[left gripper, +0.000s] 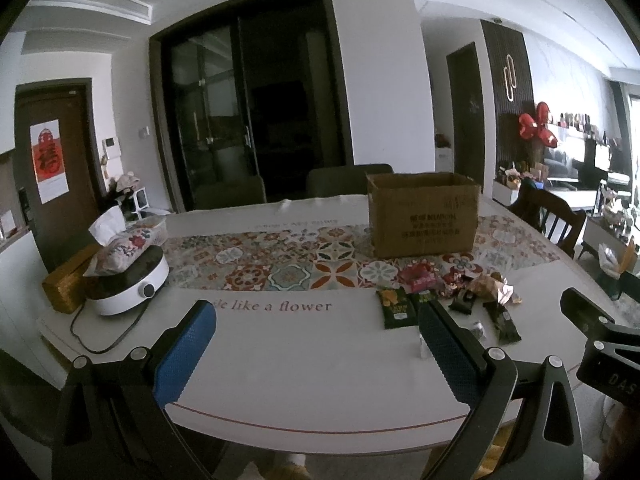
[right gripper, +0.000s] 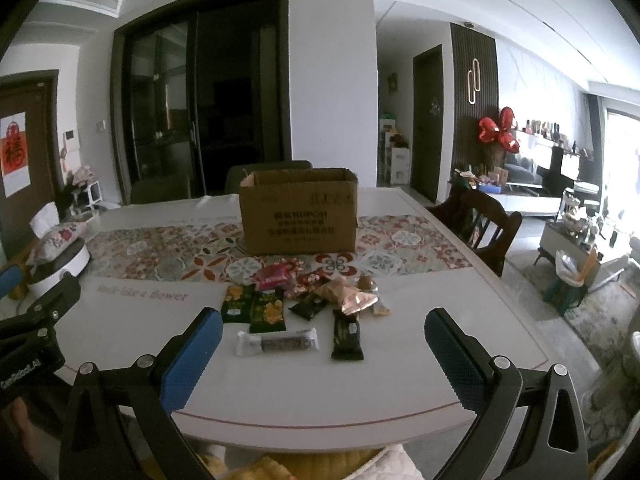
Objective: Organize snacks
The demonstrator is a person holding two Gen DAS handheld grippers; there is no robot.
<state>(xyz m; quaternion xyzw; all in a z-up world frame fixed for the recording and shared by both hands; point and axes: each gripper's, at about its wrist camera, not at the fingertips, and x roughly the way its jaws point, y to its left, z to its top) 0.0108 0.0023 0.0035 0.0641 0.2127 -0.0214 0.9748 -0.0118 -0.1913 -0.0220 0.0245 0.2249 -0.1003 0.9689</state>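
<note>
1. Left gripper (left gripper: 318, 332) hangs over the near edge of the table (left gripper: 304, 376), its blue pads spread wide, nothing between them.
2. Right gripper (right gripper: 324, 340) is likewise wide apart and empty, pointed at the snacks.
3. The snack pile (right gripper: 316, 296) lies loose on the white cloth, just in front of the cardboard box (right gripper: 299, 212).
4. A clear-wrapped bar (right gripper: 277, 342) sits nearest, a dark bar (right gripper: 347, 336) beside it, two green packets (right gripper: 256, 306) further back.
5. The box stands open-topped on the patterned runner (right gripper: 168, 252).
6. Far left, a tissue pouch (left gripper: 126, 246) rests on a white cooker (left gripper: 132, 284).
</note>
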